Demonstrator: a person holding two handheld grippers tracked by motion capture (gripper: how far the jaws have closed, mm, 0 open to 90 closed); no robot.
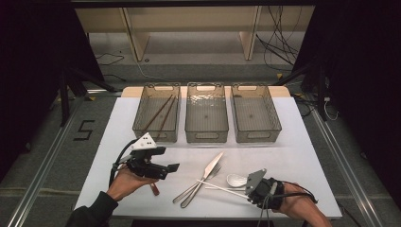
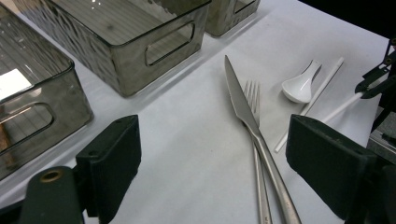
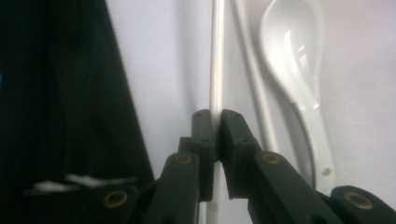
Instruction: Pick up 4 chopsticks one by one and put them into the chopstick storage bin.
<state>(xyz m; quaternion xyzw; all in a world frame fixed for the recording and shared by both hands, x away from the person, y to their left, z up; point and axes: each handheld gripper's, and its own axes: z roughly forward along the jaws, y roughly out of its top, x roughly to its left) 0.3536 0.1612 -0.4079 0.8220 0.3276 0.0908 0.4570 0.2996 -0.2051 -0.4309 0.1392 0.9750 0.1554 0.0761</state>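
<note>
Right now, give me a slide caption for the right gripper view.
Right gripper shut on a white chopstick, with a second chopstick and a white spoon lying beside it on the table.

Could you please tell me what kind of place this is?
Probably a lab or recording bench, not a kitchen. A white table holds three smoky plastic bins for sorting cutlery, loose cables lie on the floor behind it, and the person works with handheld grippers; the right gripper is pinching a white chopstick.
</note>
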